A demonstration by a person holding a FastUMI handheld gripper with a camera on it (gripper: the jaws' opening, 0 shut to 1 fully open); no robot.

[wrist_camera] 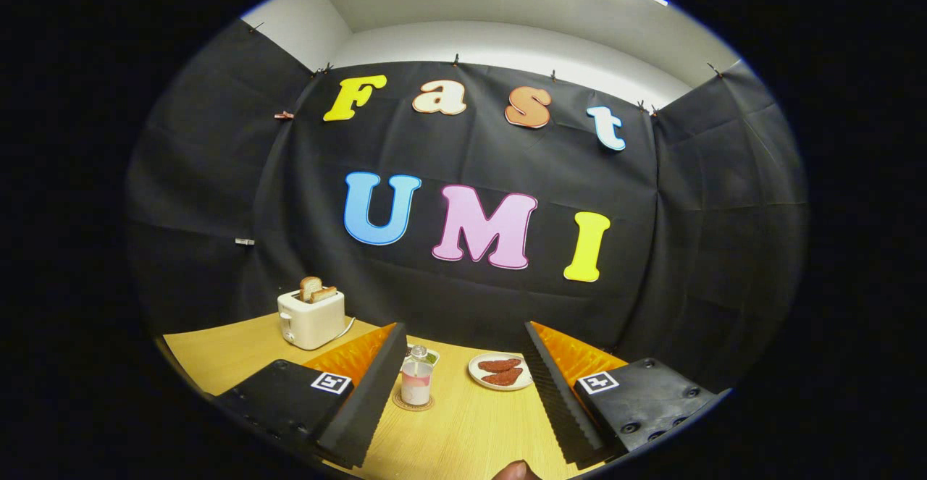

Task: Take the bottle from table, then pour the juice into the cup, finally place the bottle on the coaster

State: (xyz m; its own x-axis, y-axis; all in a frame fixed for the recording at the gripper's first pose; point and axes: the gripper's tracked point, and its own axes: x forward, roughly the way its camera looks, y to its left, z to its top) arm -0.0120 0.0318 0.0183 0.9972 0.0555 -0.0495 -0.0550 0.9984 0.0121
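Observation:
A small clear bottle with pink juice in its lower part and a clear cap stands upright on a round brown coaster on the wooden table. My gripper is open, its fingers spread wide and touching nothing. The bottle shows in the gap between the fingers, close beside the left finger and apart from it. The right finger is well off to the bottle's right.
A white plate with reddish-brown food lies right of the bottle. A small white-and-green thing peeks out behind the bottle. A white toaster with toast stands at the back left. Something brown and rounded shows nearest me.

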